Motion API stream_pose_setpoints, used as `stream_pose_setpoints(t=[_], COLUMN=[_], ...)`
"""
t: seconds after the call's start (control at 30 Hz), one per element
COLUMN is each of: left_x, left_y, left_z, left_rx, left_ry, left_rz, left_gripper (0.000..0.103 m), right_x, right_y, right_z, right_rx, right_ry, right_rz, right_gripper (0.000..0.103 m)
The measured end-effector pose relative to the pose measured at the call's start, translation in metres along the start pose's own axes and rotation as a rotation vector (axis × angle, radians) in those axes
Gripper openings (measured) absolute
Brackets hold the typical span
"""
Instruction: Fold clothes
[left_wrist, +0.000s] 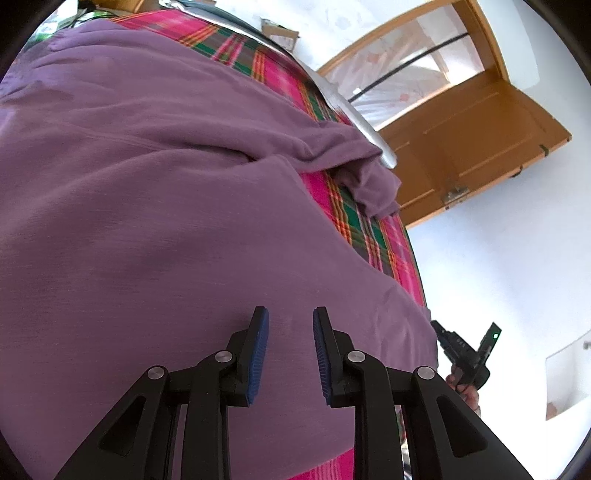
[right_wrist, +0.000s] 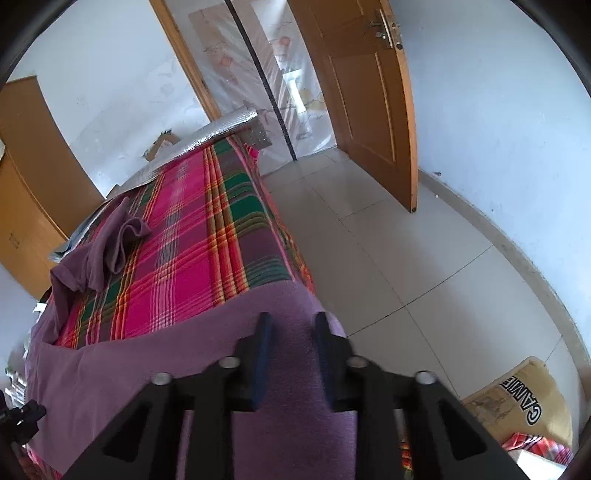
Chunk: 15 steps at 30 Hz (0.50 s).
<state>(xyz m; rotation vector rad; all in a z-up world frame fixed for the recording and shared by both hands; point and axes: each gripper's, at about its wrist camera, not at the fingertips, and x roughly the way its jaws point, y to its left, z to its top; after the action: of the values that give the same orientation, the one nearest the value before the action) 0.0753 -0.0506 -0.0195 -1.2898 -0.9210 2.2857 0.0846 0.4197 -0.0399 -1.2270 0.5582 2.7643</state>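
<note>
Left gripper (left_wrist: 290, 354): my jaws stand apart, blue pads facing each other, nothing pinched between them; purple cloth shows through the gap.
Right gripper (right_wrist: 291, 354): my jaws stand apart too, blurred in the frame; the cloth shows in the gap, but I cannot tell whether the pads touch it.
Garment (left_wrist: 147, 221): a purple top spread flat across the bed, lying directly under and ahead of my left gripper and filling most of that view.
Garment edge (right_wrist: 155, 354): in the right view it runs level across the bed in front of my right gripper, with the near corner draped over the bed's side below the fingers.
Sleeve (left_wrist: 373, 181): bunched and crumpled at the far end of the garment, well apart from both grippers, near the bed's edge.
Bedspread (right_wrist: 192, 236): pink, green and orange plaid, bare beyond the garment in the right view and showing as a strip beside it in the left.
Other hand (left_wrist: 463, 384): seen from my left gripper, fingers wrapped round the black handle off the bed's side, just beside the garment's corner.
Door (right_wrist: 373, 99): wooden, standing open past the bed, over a tiled floor (right_wrist: 399, 258).
Box (right_wrist: 517, 402): cardboard, on the floor right of my right gripper.
</note>
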Motion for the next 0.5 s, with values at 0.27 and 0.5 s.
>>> stream_pose_setpoints(t=[0.27,0.5], left_x=[-0.006,-0.037], left_y=[0.008,0.003], left_z=[0.001,0.014], left_rx=[-0.016,0.024], left_ry=[-0.007,-0.066], left_rz=[-0.015,-0.022], left_gripper=[0.024,0.024], right_x=[-0.002,-0.03], right_y=[0.002,0.022], right_z=[0.011,0.025], right_rx=[0.004,-0.007], right_ry=[-0.016,-0.096], right_rz=[-0.092,-0.15], right_gripper=[0.002,0.004])
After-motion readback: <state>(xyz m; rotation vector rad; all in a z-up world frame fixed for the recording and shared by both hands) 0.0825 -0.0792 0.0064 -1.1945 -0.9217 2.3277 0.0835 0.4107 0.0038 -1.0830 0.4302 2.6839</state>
